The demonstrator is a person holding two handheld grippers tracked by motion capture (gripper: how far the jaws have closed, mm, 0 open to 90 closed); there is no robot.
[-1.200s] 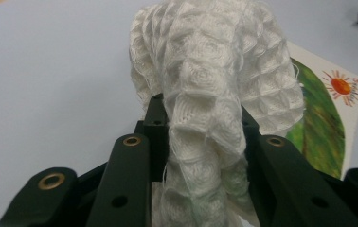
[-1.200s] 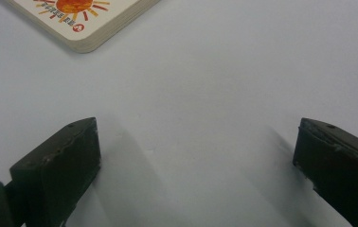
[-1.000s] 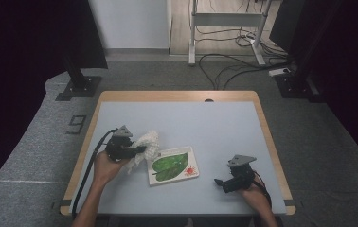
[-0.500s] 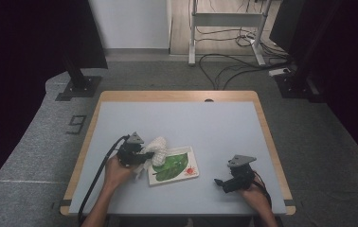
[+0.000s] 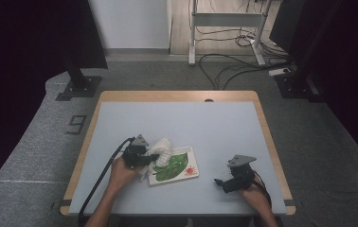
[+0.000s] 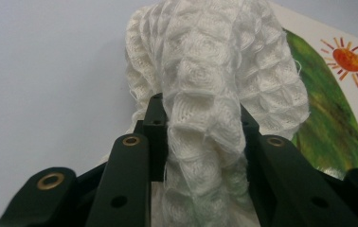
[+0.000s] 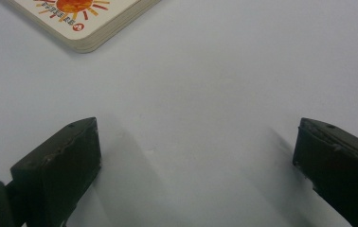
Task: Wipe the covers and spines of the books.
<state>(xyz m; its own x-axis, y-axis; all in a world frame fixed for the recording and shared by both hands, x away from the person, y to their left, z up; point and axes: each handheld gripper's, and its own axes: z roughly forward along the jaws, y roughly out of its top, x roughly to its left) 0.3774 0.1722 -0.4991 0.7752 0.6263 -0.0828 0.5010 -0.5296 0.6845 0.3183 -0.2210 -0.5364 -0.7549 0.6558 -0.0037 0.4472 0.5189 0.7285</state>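
I had my left gripper [image 5: 145, 158] clamped on the cloth [image 5: 162, 149], wiping the book [image 5: 174, 166] barely begun; right gripper [image 5: 220, 183] gaped idle

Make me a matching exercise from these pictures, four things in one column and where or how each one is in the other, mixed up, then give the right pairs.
Things:
1. white cloth
2. book
3. left gripper
4. right gripper

States:
A. jaws wide apart over bare table
B. lying flat, green leaf and red sun on its cover
C. bunched up, pinched between two black jaws
D. clamped shut on fabric at the book's edge

Pairs: 1-C, 2-B, 3-D, 4-A
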